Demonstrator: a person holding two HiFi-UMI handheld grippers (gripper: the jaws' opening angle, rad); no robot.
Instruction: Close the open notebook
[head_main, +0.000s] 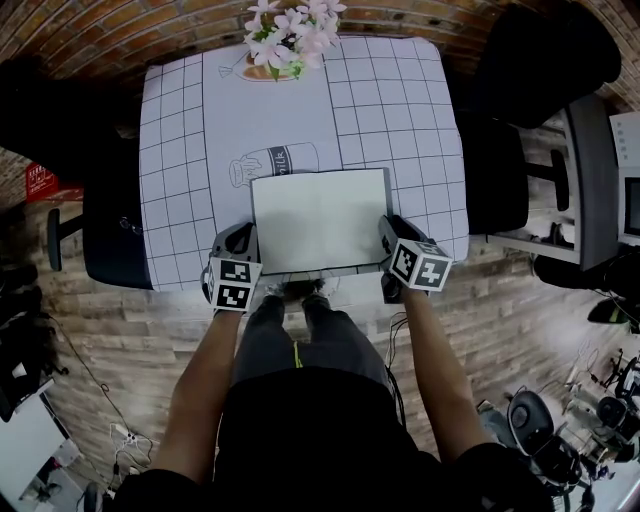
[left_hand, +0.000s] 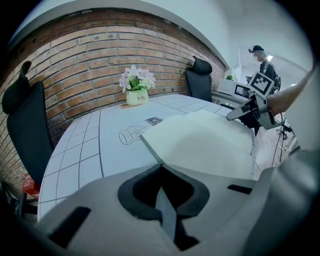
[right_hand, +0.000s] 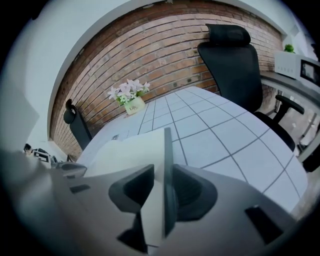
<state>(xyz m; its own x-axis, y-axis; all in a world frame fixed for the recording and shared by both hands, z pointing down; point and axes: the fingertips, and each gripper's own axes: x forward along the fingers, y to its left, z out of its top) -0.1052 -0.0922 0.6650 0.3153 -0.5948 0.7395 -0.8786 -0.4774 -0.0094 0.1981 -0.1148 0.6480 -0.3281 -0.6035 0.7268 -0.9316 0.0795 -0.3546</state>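
Left gripper view: left gripper (left_hand: 161, 170) jaws are pinched nearly together on a thin sheet, the left edge of the notebook (left_hand: 200, 142). No gap is visible around it.

Right gripper view: right gripper (right_hand: 165, 175) jaws are clamped on the notebook's right edge (right_hand: 165, 150). It shows edge-on between the pads as a white page against a grey cover. I can't tell how many leaves each side has.

Head view: the notebook (head_main: 320, 220) lies open, blank pages up, looking flat. It sits at the near edge of the table (head_main: 180, 150), roughly centred. The grippers sit at its near-left (head_main: 243, 243) and near-right (head_main: 388, 232) corners. The flower pot (head_main: 288, 40) is at the far edge, well apart.

My read is that the close hasn't started. To do it well:
- Pick one side to fold and use the other as an anchor, pressed flat.
- Swing the folding side in an arc over the spine and don't drag it across.
- Keep the grip shallow so the jaws don't get trapped between the covers.
- The book is at the table lip, so a pull toward the person could slide it off.
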